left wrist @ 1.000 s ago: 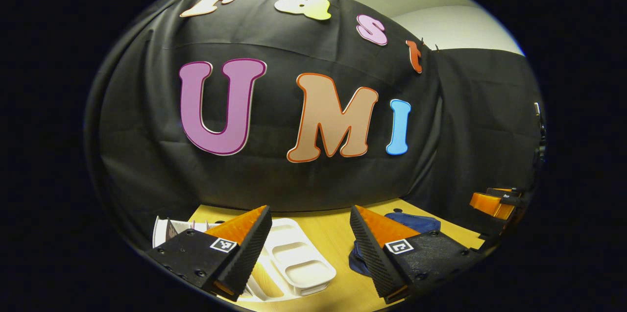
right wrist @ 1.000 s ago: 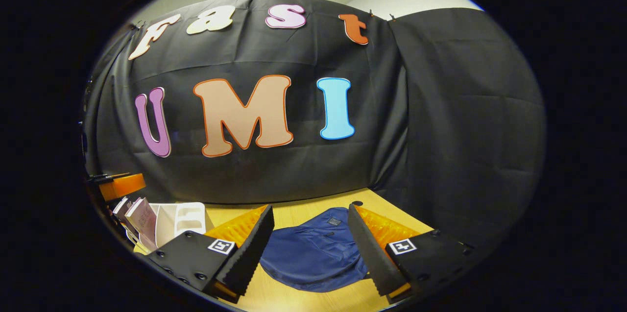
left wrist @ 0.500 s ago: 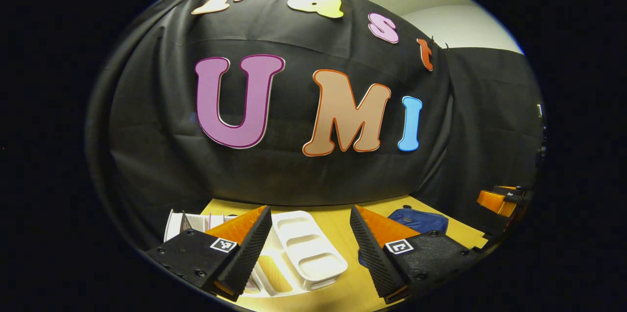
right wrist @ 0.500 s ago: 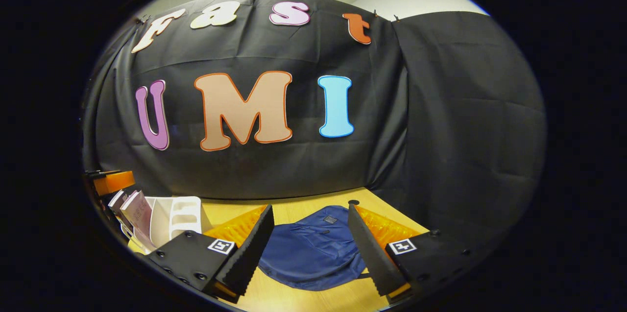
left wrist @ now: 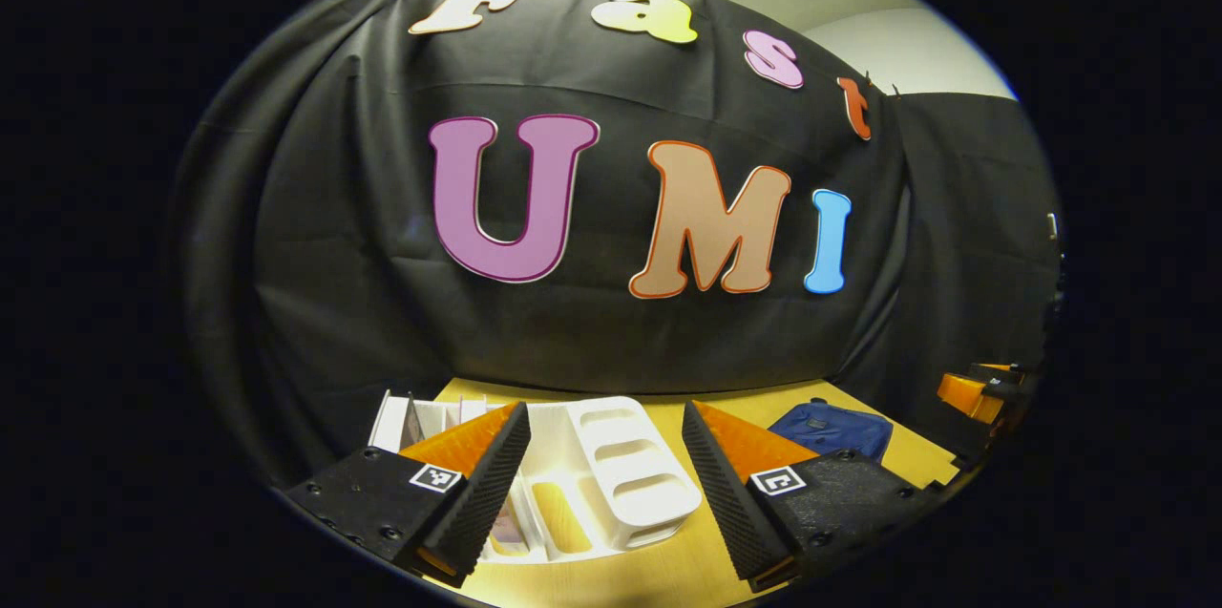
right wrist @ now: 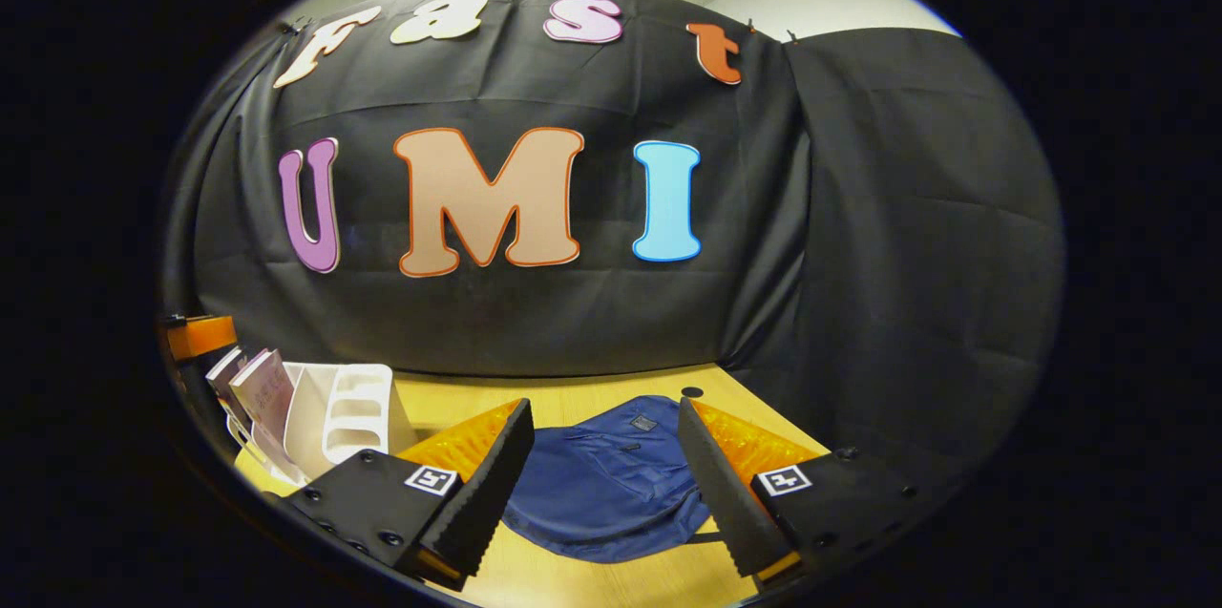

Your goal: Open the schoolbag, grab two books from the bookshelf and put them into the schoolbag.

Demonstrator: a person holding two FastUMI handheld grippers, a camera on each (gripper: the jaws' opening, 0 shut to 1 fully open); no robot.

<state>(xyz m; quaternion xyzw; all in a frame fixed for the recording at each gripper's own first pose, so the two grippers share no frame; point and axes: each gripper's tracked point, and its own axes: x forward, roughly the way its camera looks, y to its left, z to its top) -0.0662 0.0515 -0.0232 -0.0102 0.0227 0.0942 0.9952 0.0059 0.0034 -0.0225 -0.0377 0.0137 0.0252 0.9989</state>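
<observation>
Left gripper (left wrist: 603,484): jaws spread wide, nothing between them, held above the table (left wrist: 726,560). Right gripper (right wrist: 601,484): likewise spread, nothing grasped, also clear of the tabletop.

Bag (right wrist: 606,489): dark blue soft fabric, lying flat and slack on the table, closed as far as can be seen. In the right gripper view it sits straight ahead, showing through the gap between the fingers (right wrist: 482,489), not touched. In the left gripper view the bag (left wrist: 829,427) lies off to the right, near the table's far right edge.

Shelf (left wrist: 621,474): white moulded plastic, rounded corners, oblong slots cut in its side wall. It stands directly ahead of the left gripper, partly behind the left finger (left wrist: 477,493). In the right gripper view the shelf (right wrist: 348,412) is at the far left, near that edge of the table. Books (right wrist: 258,393): thin, pale pinkish covers, standing tilted in the shelf's left end; count unclear.

Table: smooth yellow wood grain. Bare strip of it between shelf and bag. Back edge runs against the black cloth wall (right wrist: 535,322), which hangs in soft folds. Small dark round spot (right wrist: 692,392) on the table just beyond the bag.
</observation>
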